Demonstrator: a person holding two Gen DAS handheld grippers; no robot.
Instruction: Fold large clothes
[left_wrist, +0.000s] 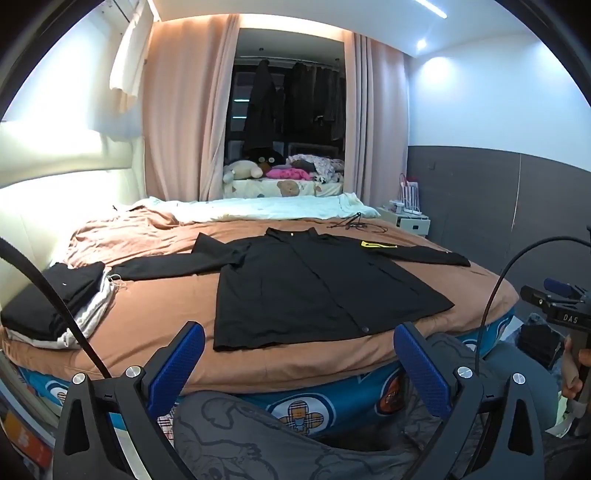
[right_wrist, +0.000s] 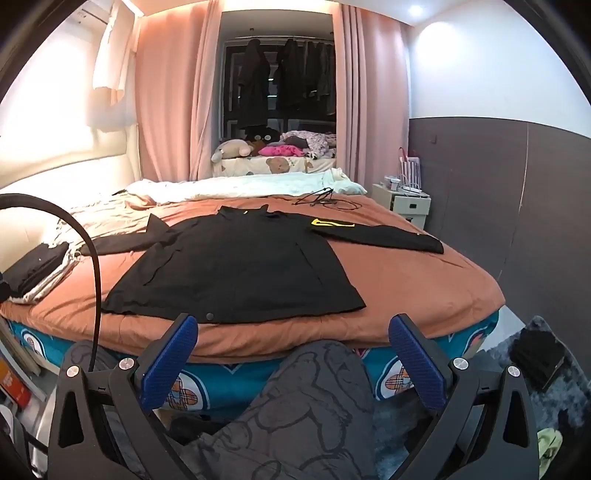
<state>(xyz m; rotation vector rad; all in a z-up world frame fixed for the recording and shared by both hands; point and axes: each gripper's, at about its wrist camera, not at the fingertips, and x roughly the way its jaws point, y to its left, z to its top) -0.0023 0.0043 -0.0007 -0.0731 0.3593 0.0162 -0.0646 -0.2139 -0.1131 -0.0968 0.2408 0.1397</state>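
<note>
Black button-front shirt (left_wrist: 295, 291) lies spread flat across the middle of both frames, on the orange-brown bedspread (left_wrist: 155, 314), its hem toward the cameras and its collar away. Nearest the lens, at the bottom of the left wrist view, the left gripper (left_wrist: 299, 365) hangs short of the bed edge with its blue-padded fingers (left_wrist: 177, 365) spread wide and nothing between them; the right gripper (right_wrist: 293, 356) in its own view is likewise splayed and empty (the person's grey printed trousers (right_wrist: 295, 413) fill the space below). Both sleeves lie stretched outward, the one toward the right of the frame carrying a yellow patch (left_wrist: 375, 244). At the left edge of the frame, a stack of folded black and white clothes (left_wrist: 55, 306) sits on the bedspread, apart from the shirt. Farther back a pale blanket (left_wrist: 266, 206) lies crumpled, then stuffed toys (left_wrist: 243, 170) on a window seat between pink curtains (left_wrist: 181, 110).
</note>
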